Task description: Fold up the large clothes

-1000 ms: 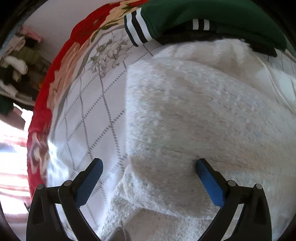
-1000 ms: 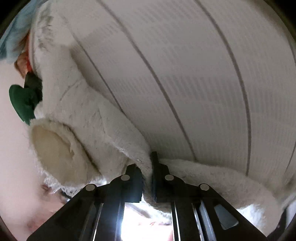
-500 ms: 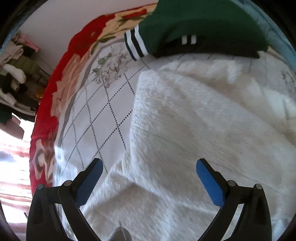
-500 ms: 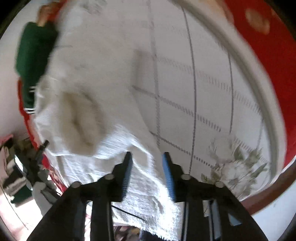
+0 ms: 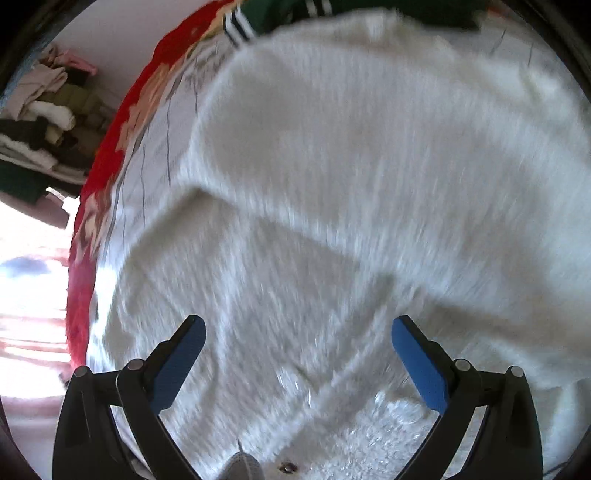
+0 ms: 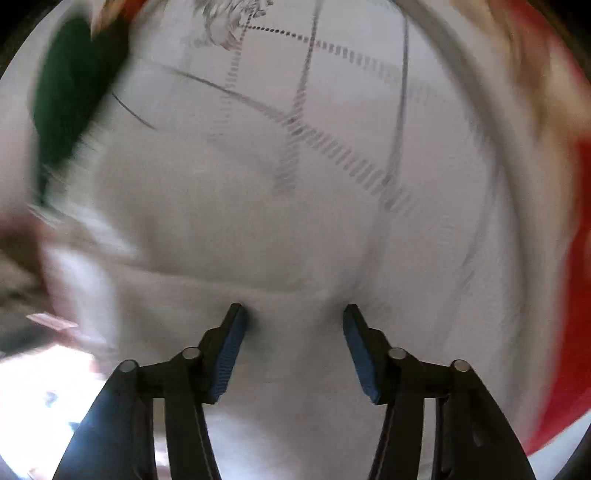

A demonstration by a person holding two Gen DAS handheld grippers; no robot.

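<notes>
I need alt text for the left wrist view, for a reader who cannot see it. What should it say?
A fluffy white garment lies spread on a bed and fills most of the blurred picture, below the open left gripper, which holds nothing. A white bedsheet with a red floral border shows at the left, a green garment with white stripes at the top, and a pile of clothes beyond the bed.

Fluffy white pile garment (image 5: 351,184) on smooth printed cloth bedspread (image 6: 351,110)

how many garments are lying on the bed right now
2: a fluffy white sweater spread across the bedspread, and a green striped garment at the far edge beyond it. More could lie outside the views.
</notes>
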